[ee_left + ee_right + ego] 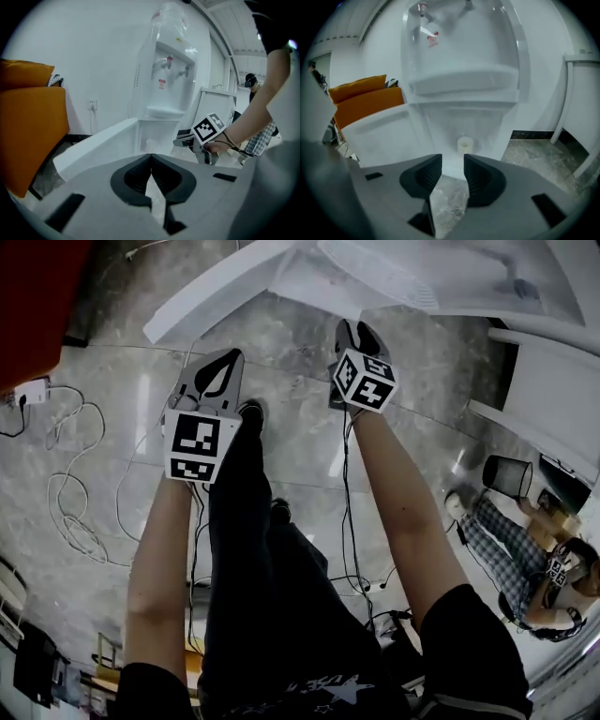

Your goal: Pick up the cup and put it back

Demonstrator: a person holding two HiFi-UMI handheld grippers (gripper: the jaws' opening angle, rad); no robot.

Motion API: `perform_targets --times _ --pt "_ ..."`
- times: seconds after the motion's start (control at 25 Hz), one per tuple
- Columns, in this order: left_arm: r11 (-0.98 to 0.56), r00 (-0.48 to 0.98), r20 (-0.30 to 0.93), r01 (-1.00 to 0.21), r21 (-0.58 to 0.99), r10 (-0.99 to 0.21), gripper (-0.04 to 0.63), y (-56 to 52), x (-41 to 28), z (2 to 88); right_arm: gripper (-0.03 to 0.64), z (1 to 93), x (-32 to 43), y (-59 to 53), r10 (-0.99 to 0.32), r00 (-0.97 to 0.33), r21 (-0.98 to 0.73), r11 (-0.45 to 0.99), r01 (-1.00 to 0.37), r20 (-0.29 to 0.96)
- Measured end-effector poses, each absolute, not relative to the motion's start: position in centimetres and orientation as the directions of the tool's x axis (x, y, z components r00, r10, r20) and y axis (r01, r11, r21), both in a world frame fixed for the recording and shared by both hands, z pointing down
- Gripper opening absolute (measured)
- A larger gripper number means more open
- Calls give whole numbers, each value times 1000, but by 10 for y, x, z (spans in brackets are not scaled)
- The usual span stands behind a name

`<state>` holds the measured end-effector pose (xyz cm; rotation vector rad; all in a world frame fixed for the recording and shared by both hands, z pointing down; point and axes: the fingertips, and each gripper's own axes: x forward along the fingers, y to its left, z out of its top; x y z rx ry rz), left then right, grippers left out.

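Cup [465, 144] is sitting in the lower recess of the water dispenser [459, 79], ahead of my right claw [452, 161], whose jaws are standing apart with nothing between them. My left claw [151, 157] is hanging clenched, jaws touching, gripping nothing.

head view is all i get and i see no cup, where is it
Observer: In the right gripper view the cup stands upright in the open recess low in the water dispenser.
Operator: anything holding it
Observer: No. The right gripper has its jaws apart with nothing between them, and the cup sits beyond them, untouched.
Operator: and the other one
Observer: The left gripper has its jaws together at the tips and is empty.
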<state>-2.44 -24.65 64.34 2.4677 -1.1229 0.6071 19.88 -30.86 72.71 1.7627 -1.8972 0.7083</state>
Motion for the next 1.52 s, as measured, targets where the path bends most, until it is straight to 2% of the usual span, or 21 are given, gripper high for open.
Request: perform_targets --times 0.32,0.52,0.72,0.92,1.12,1.32,1.52 --pt "-602 595 501 -780 171 -629 11 -273 -24 737 156 846 218 -384 -759 -42 -24 35 -999 650" --pt "-600 595 487 -782 169 -639 11 -287 -19 773 193 882 225 -425 -772 -40 -66 -3 -998 635" --pt "-599 606 477 -778 189 -636 11 -293 -12 792 189 904 230 -449 -761 -26 -51 -9 -999 648" --pt "-588 608 468 -781 210 -641 11 -299 -9 800 148 914 242 -461 -763 4 -115 -102 -988 646" --pt "-588 610 472 -780 215 -636 11 -299 -8 803 55 914 240 -463 -742 17 8 -16 -1000 671" --pt "-594 613 490 -774 217 -620 11 -286 -8 794 46 885 237 -456 -757 -4 47 45 -998 654" --pt "-574 610 477 -783 240 -633 11 -271 -9 762 43 850 214 -433 -754 -85 -27 90 -996 651"
